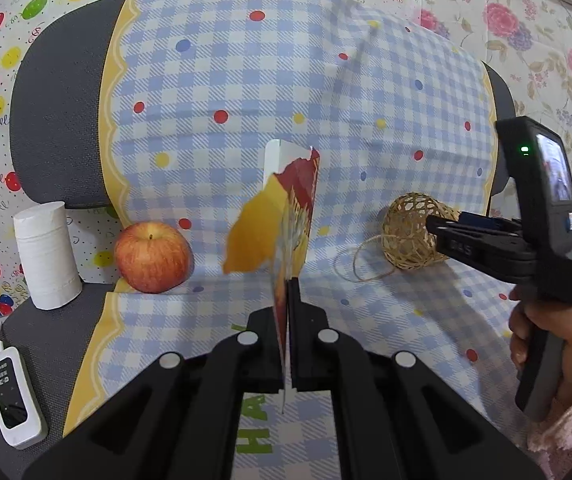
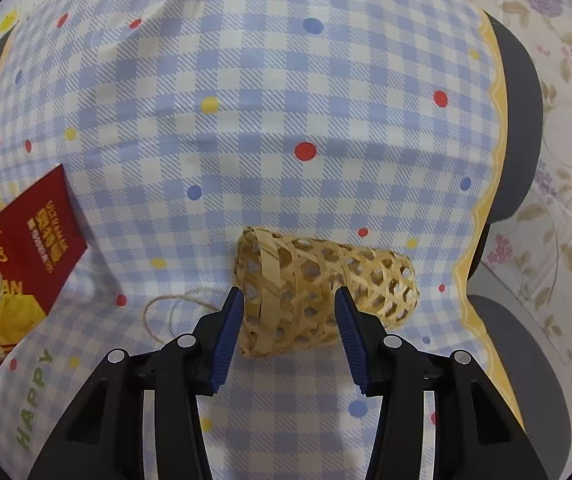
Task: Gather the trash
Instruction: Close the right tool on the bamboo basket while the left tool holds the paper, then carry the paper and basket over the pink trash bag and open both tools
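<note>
Now, going left to right over the checked cloth (image 2: 246, 120) on the chair seat: a tissue roll (image 1: 48, 256) and an apple (image 1: 152, 257) stand by the cloth's left edge. At mid-cloth the left gripper (image 1: 287, 292) has its jaws fully closed on a torn red-and-yellow wrapper (image 1: 286, 216), held upright and clear of the cloth. Toward the right edge a woven basket (image 2: 317, 292) lies on its side, long axis running left to right, twine loop (image 2: 174, 312) trailing left. The right gripper (image 2: 289, 312) is plainly the nearer one; its half-open jaws straddle the basket's wide open end without visibly pressing it.
</note>
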Motion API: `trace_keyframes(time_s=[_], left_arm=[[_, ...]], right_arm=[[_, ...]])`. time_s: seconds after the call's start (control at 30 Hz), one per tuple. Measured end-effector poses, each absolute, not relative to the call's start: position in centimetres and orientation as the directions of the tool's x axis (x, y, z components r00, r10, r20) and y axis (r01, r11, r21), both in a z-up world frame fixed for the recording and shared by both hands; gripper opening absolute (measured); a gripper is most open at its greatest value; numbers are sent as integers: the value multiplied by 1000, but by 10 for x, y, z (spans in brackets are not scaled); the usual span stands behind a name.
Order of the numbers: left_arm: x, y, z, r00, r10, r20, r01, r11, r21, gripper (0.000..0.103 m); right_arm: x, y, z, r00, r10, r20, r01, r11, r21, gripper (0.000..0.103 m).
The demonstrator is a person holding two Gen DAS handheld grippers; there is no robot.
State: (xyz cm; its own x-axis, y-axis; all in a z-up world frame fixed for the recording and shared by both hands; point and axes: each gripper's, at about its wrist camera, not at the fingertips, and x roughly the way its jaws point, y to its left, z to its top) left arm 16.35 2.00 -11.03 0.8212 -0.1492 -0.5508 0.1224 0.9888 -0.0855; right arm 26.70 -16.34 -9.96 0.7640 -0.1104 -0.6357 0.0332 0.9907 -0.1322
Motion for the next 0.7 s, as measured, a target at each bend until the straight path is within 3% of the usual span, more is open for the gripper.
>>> trace_keyframes(time_s=[0.07, 0.13, 0.17, 0.23, 0.3, 0.7], left_arm=[[162, 20, -110, 819, -155, -552, 124, 988, -94, 0], [157, 19, -109, 819, -159, -552, 126, 987, -98, 0], [155, 18, -109, 818, -161, -553, 127, 987, -99, 0], [147, 17, -108, 813, -174, -555, 137, 985, -108, 0], [138, 14, -107, 807, -196, -557, 154, 980, -122, 0], [74, -13, -88, 790, -328, -518, 286, 945, -162, 0]], right_arm=[[269, -162, -103, 760, -145, -634, 50, 985, -165, 46], [260, -170, -105, 767, -145, -625, 62, 986, -153, 33], [256, -175, -105, 770, -142, -622, 68, 988, -142, 21], [239, -190, -102, 782, -145, -607, 93, 989, -117, 19], [223, -201, -97, 790, -147, -595, 108, 989, -102, 10], [94, -229, -53, 803, 14, -596, 11, 999, 37, 6]])
